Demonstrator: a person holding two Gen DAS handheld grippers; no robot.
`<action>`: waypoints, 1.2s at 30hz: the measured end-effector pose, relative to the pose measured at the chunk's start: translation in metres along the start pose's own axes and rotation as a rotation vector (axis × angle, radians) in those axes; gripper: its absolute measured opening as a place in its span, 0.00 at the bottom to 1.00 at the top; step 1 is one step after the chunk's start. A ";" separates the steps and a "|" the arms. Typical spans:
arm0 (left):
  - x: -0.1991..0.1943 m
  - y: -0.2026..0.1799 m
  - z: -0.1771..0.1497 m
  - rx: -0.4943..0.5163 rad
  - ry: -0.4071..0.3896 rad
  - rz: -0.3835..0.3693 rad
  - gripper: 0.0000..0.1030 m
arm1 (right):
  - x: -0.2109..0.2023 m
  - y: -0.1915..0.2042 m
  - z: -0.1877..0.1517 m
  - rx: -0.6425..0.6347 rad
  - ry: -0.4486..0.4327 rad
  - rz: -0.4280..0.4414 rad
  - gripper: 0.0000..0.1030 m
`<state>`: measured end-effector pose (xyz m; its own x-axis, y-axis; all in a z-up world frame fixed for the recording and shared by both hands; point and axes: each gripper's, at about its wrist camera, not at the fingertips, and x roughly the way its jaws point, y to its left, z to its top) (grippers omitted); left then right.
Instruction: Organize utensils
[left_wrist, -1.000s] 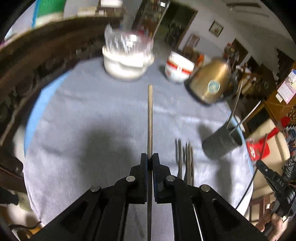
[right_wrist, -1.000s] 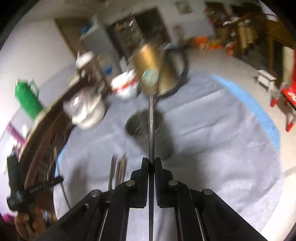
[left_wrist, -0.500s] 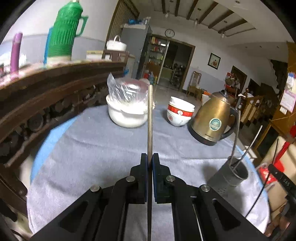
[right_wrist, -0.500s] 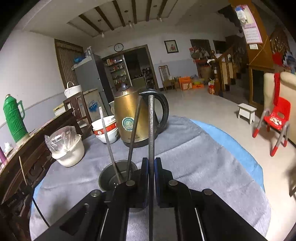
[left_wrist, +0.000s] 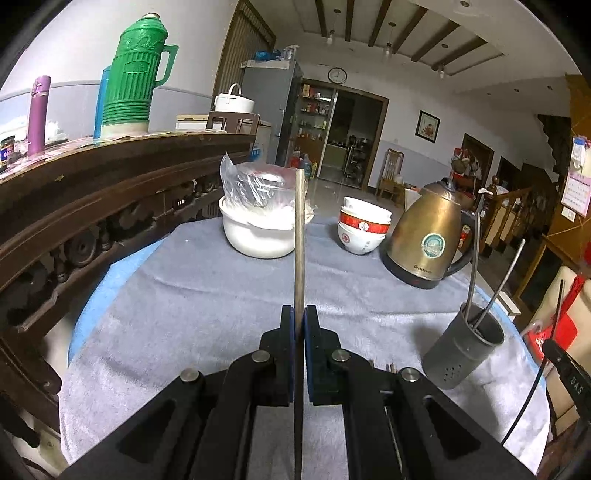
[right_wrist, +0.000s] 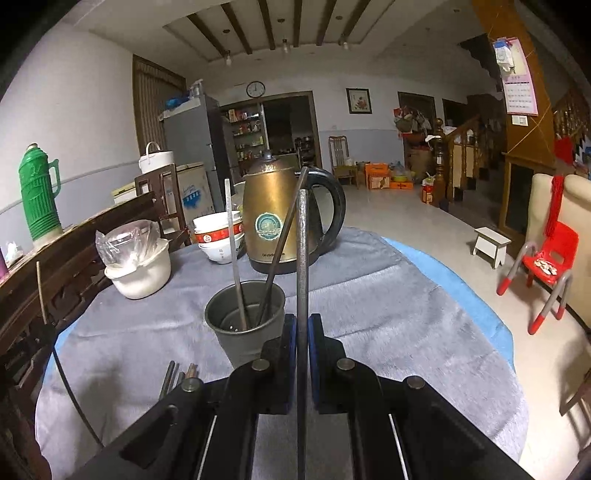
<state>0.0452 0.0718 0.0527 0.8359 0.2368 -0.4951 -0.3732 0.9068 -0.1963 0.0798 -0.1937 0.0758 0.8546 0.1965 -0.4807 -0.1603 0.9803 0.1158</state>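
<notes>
Both views have tipped up from the table to the room since a second ago; each claw stays clamped on one thin chopstick: the left gripper holds the left chopstick, the right gripper holds the right chopstick. These sticks look light, stiff and slippery, so gripping low seems best; loose chopsticks lie near, and the grey cup, just beyond, holds two more.

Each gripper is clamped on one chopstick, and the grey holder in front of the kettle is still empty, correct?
Not empty. The right wrist view shows two chopsticks already standing in the grey holder. The rest holds: the left gripper and the right gripper are each shut on one chopstick, with the holder before the kettle.
</notes>
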 end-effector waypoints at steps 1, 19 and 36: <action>0.002 -0.002 0.002 0.002 0.000 -0.005 0.05 | 0.001 -0.001 0.003 0.004 -0.003 -0.003 0.07; -0.003 -0.008 -0.006 0.033 -0.054 0.030 0.05 | 0.009 -0.010 0.007 0.003 -0.050 -0.022 0.07; -0.066 0.004 -0.022 0.019 -0.052 -0.047 0.05 | -0.042 -0.011 -0.001 -0.020 -0.074 0.022 0.07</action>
<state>-0.0205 0.0520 0.0662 0.8723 0.2116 -0.4408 -0.3259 0.9236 -0.2018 0.0448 -0.2127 0.0938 0.8846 0.2169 -0.4128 -0.1887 0.9760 0.1083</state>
